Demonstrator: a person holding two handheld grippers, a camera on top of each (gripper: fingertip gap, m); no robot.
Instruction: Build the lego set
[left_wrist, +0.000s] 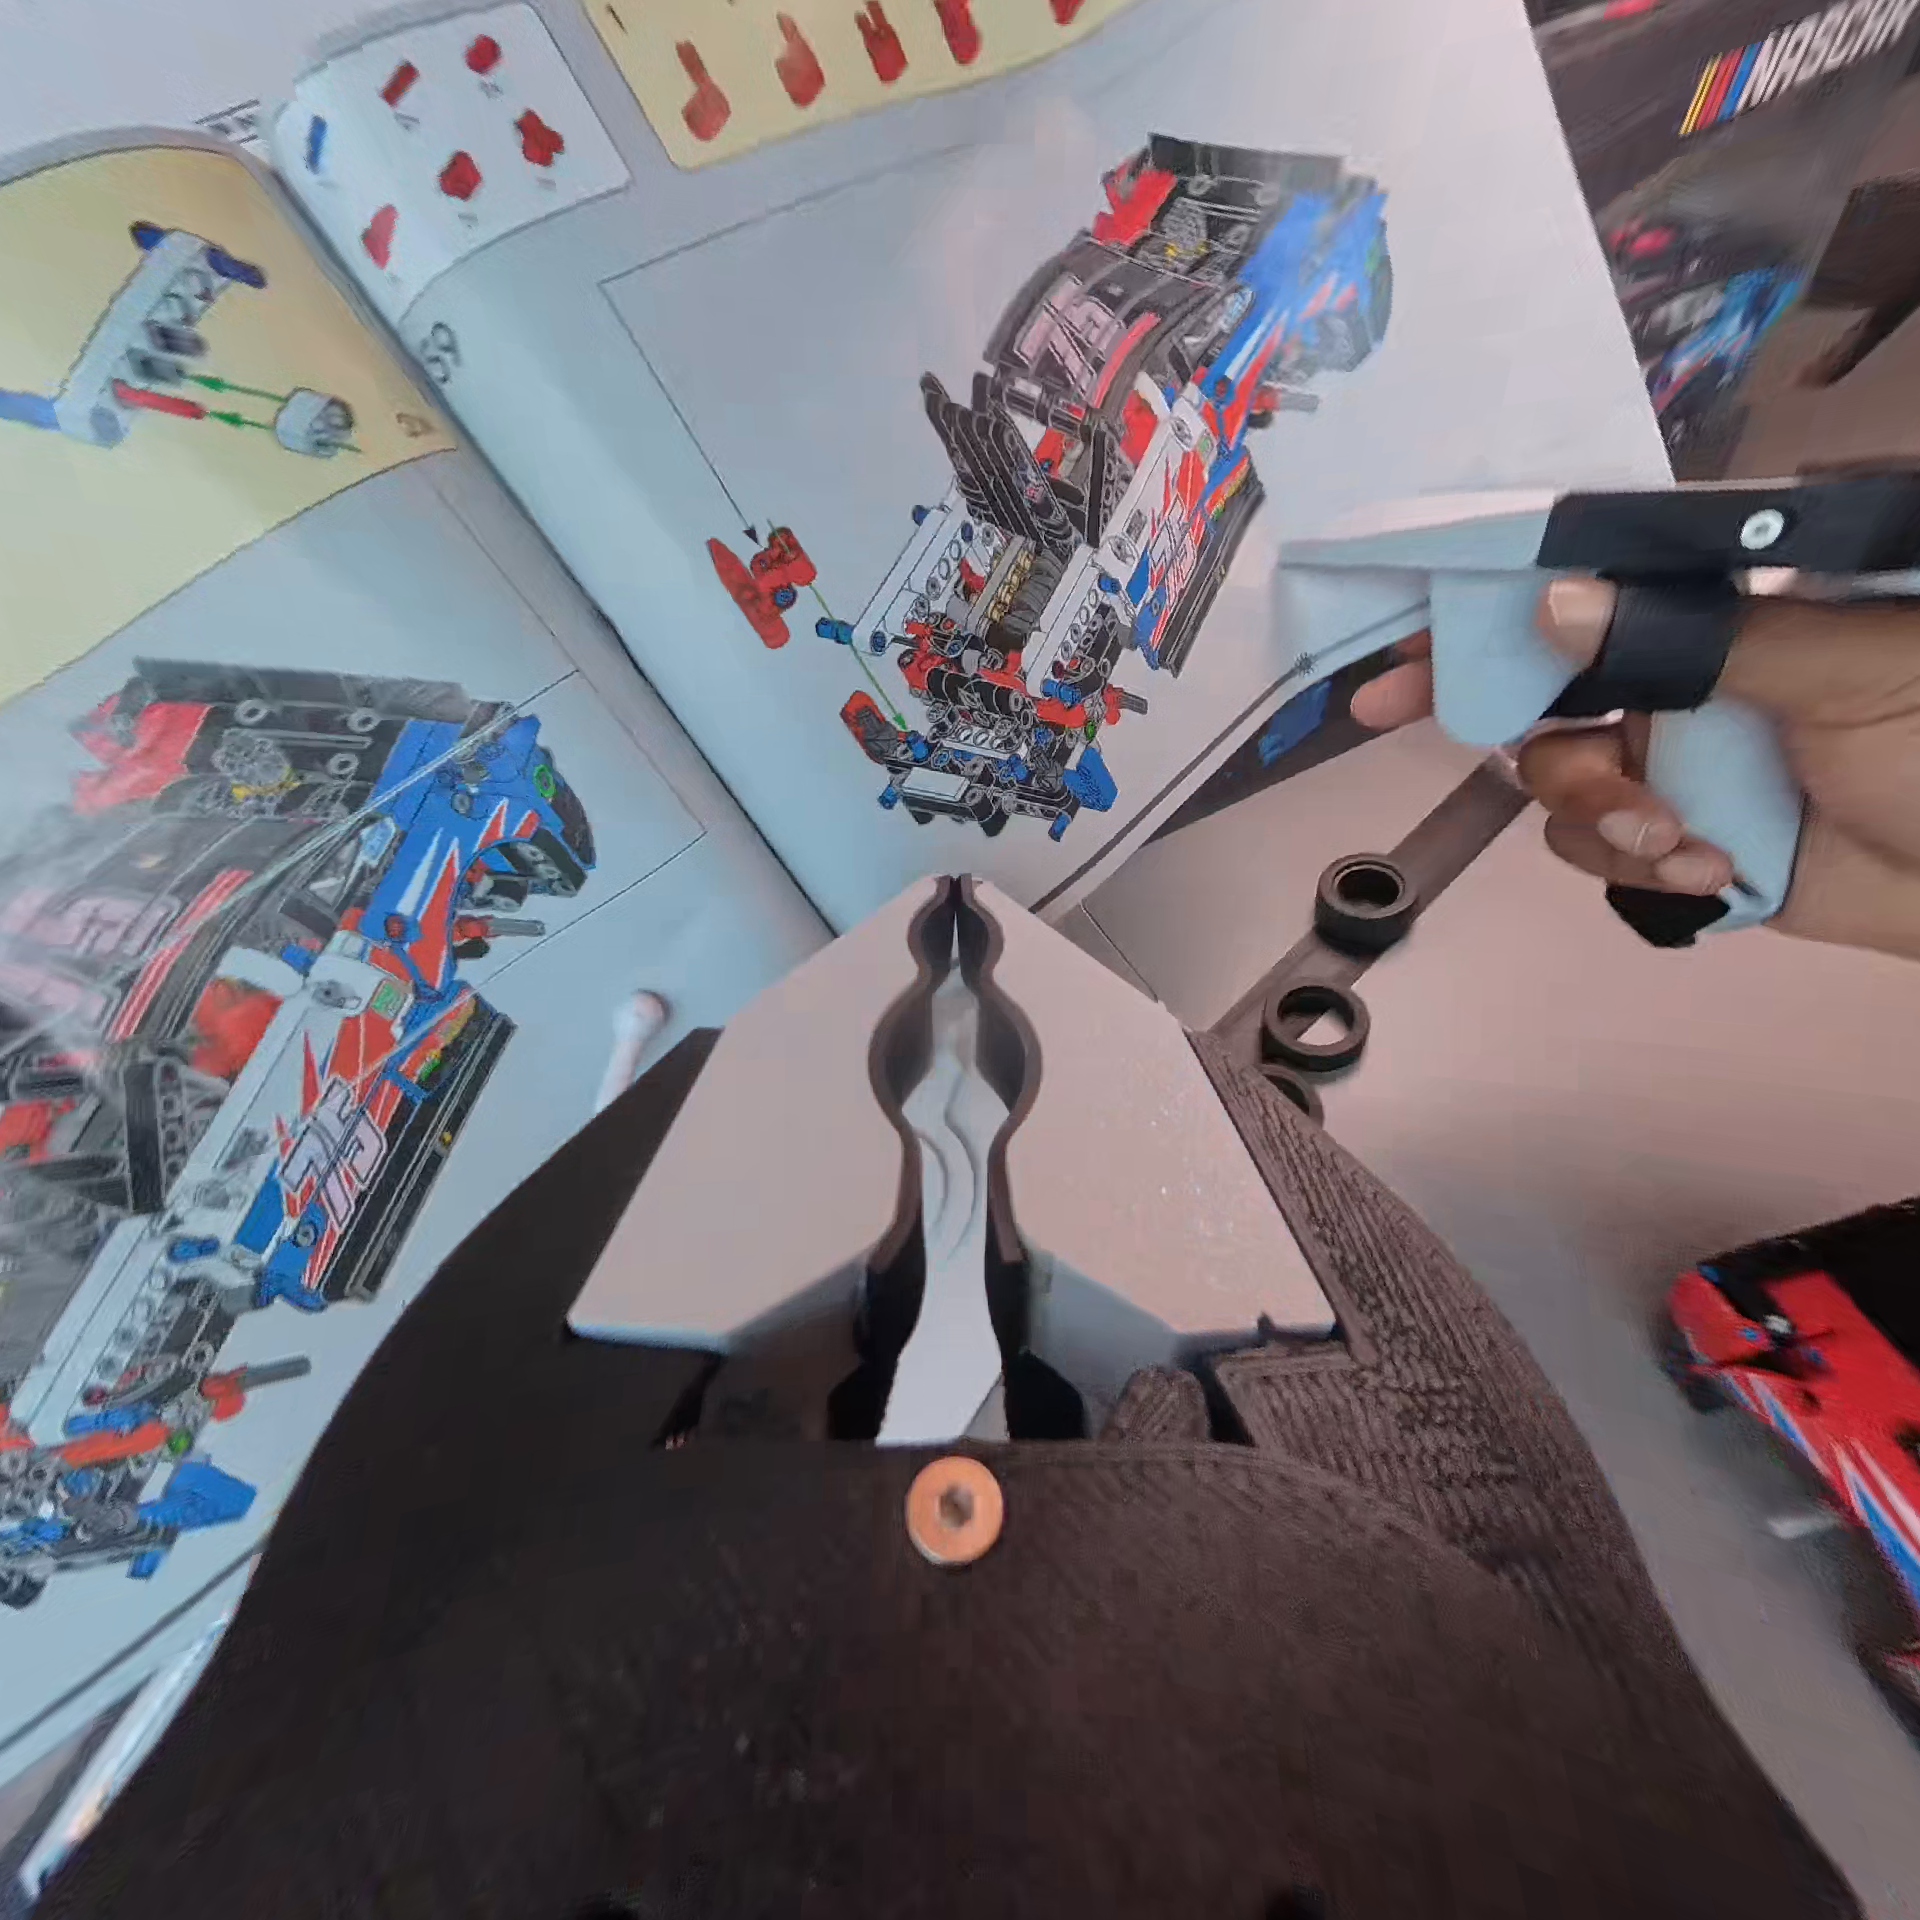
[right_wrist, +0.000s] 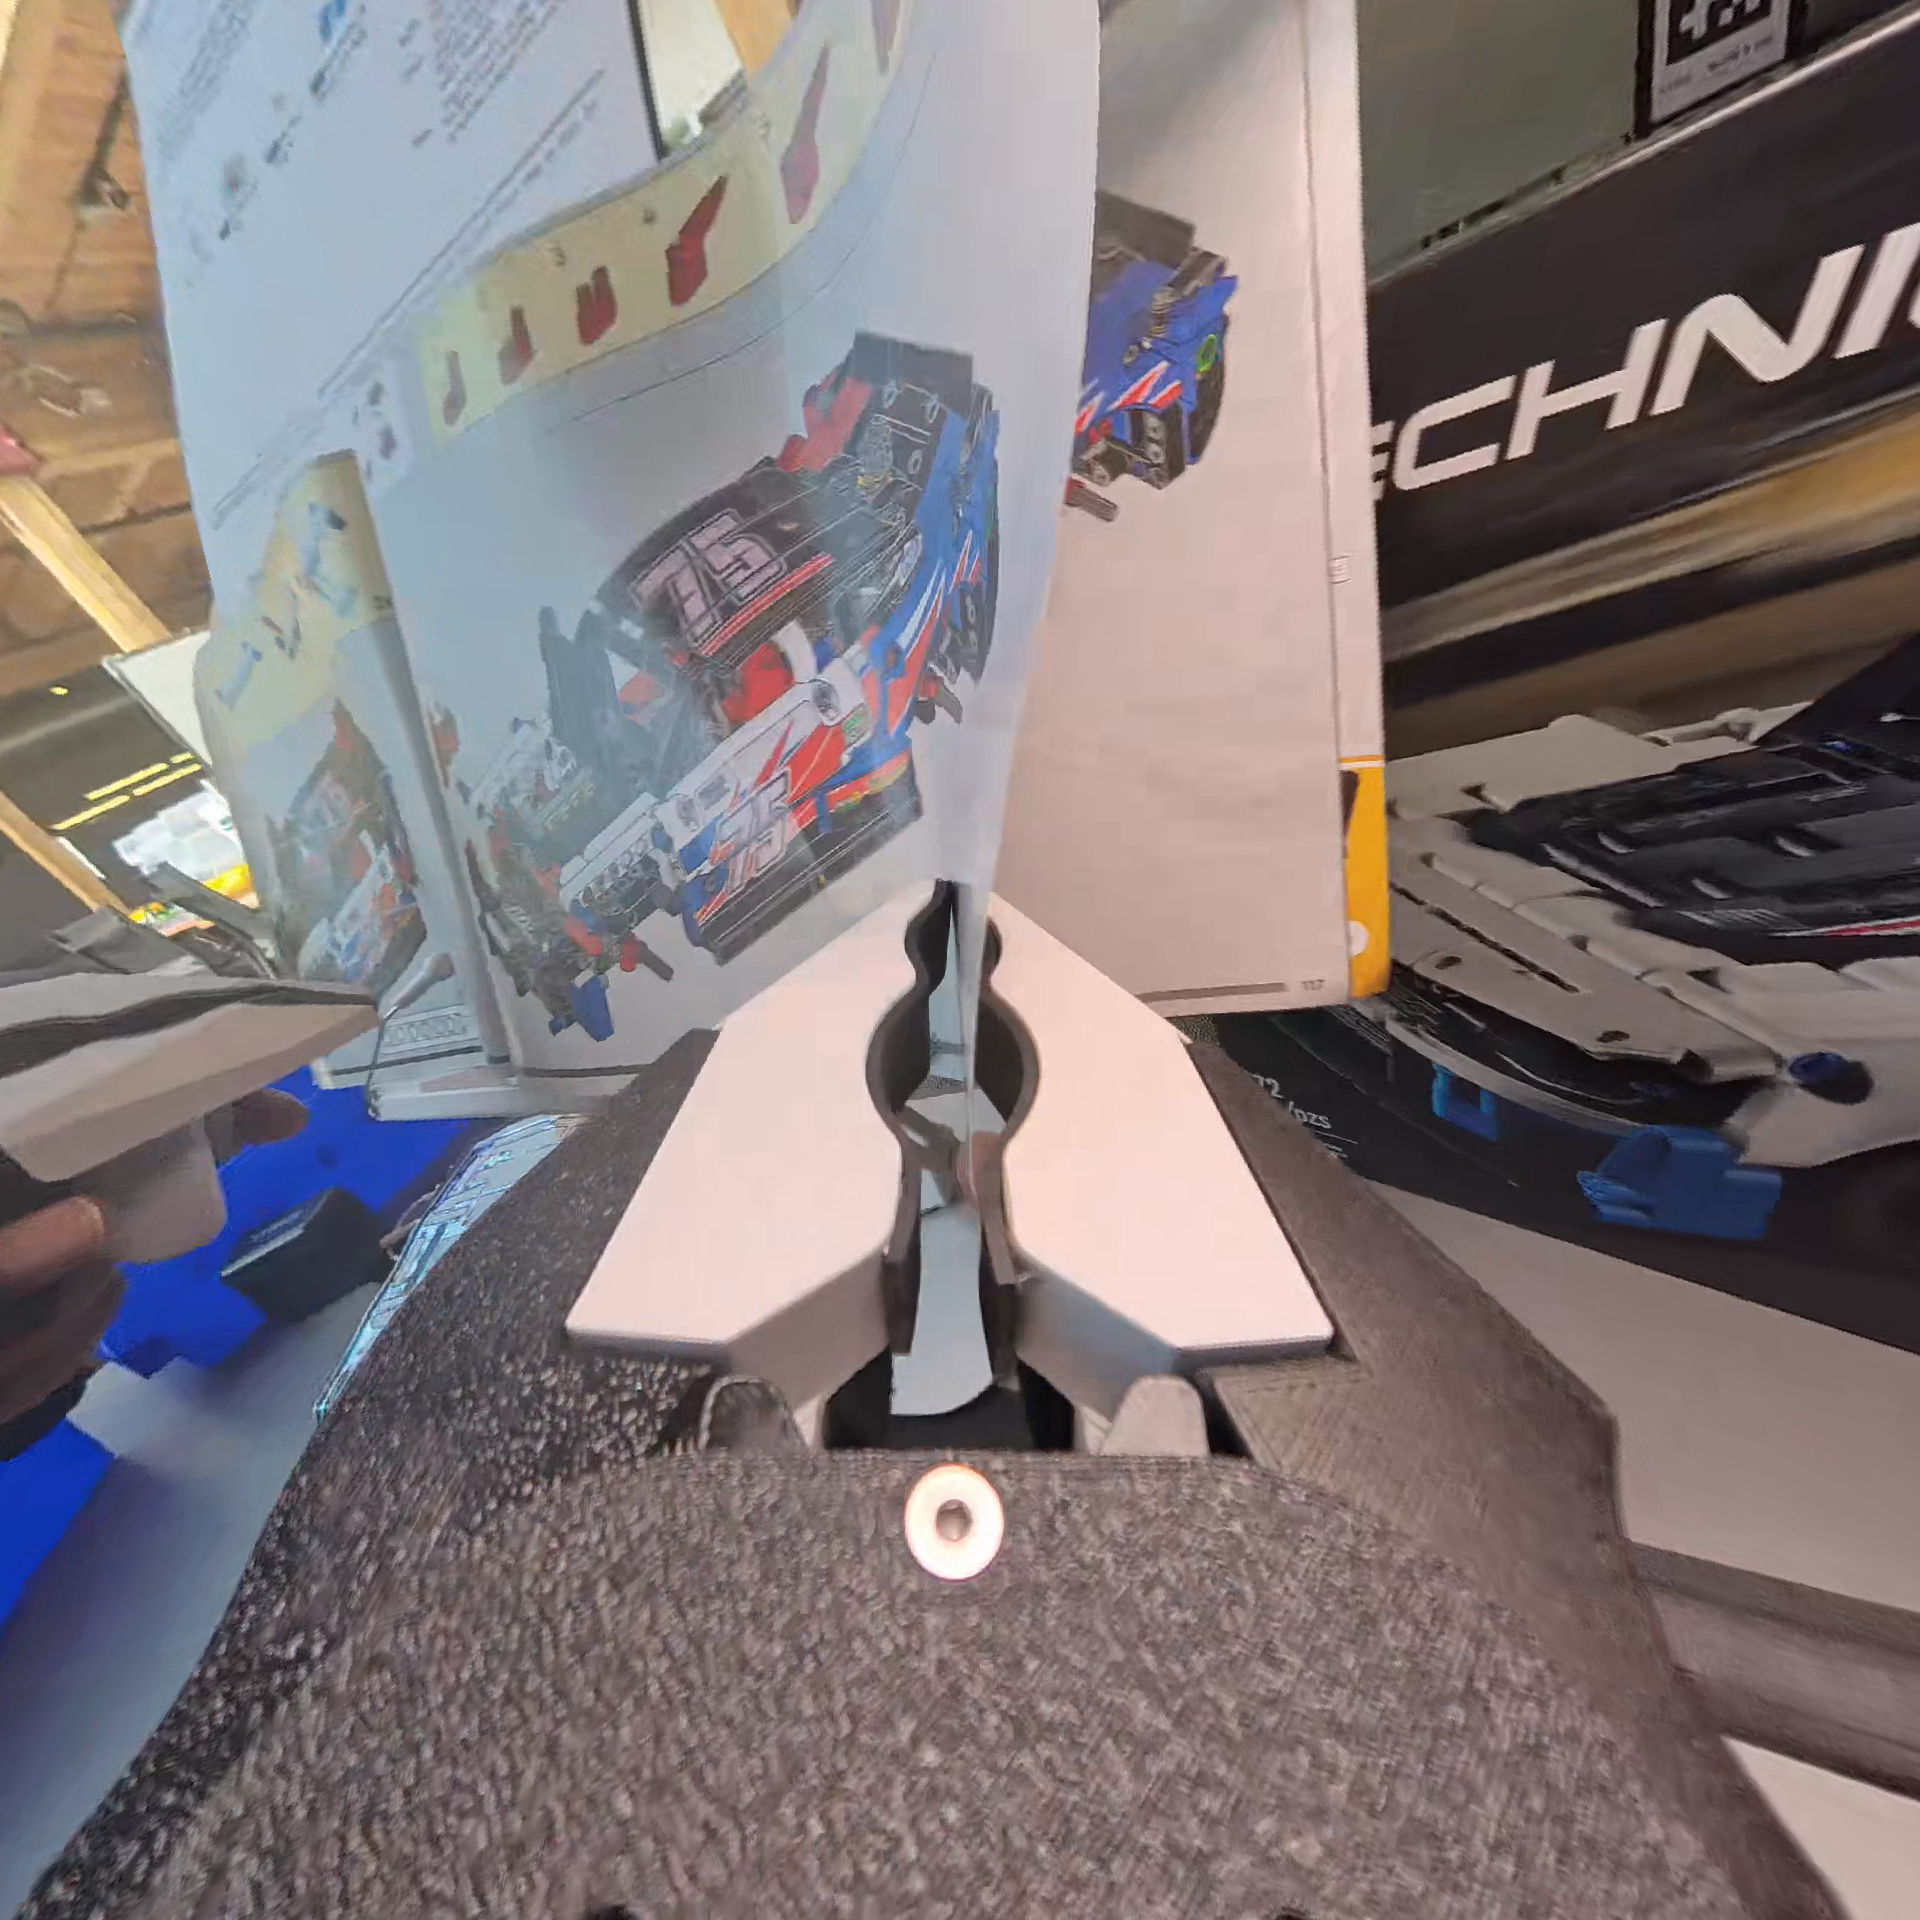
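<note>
Your right gripper (right_wrist: 954, 914) is pinching a thin, floppy manual page (right_wrist: 644, 499) by its edge. Go gentle, it tears easily. Your left gripper (left_wrist: 956, 894) is closed on nothing.

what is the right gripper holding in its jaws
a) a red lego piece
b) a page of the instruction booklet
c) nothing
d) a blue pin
b: in the right wrist view the right gripper has its jaws shut on a lifted page of the instruction booklet, standing up on edge.
</note>
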